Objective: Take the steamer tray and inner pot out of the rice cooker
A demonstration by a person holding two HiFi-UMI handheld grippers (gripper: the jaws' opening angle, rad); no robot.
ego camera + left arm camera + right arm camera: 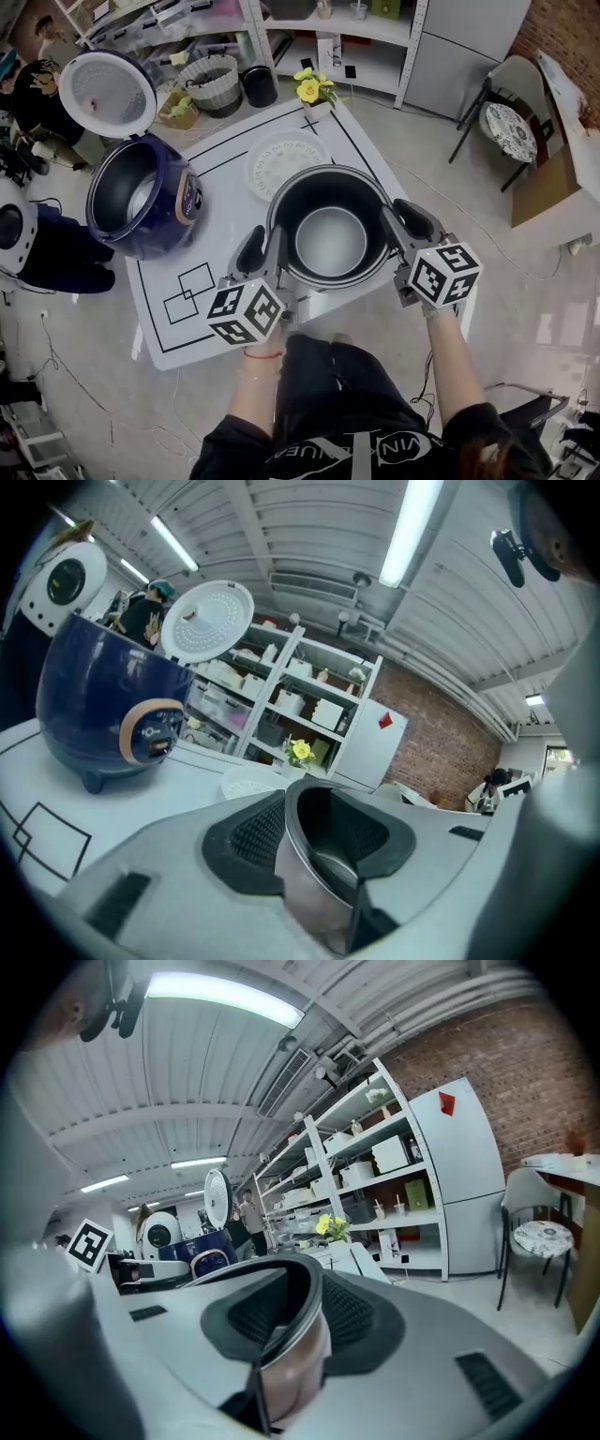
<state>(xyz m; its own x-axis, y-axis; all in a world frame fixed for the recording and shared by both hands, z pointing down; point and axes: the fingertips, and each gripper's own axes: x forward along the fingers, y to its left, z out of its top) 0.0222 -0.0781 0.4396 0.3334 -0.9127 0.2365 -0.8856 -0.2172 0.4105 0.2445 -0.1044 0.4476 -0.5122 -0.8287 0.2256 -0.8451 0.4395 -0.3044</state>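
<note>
- Hidden: underside of inner pot (330,239) isn't visible from head view, so can't tell if it sits on the table (216,150) or hangs just above it.
- Both gripper views show only a slice of the pot's rim and wall (309,888) (292,1372); the rest is cut off by the jaws.
- Rice cooker (141,197) is small and far off in right gripper view (202,1255), so its details are unclear there.
- Pot: round, dark inside w/ pale shiny base, thin dark rim, brushed-metal outer wall. It's out of the cooker, at the near edge of the table, right of the cooker and apart from it.
- Steamer tray (286,164): white, round, perforated, lying flat on table just behind the pot; also seen past the jaws in left gripper view (248,785).
- Cooker: navy body, white lid (108,92) up, cavity empty.
- Left gripper (264,248) (314,827): clamped on pot's left rim, one pad inside the wall, one outside.
- Right gripper (403,220) (300,1316): clamped on the opposite rim the same way, w/ wall pinched between ribbed pads.
</note>
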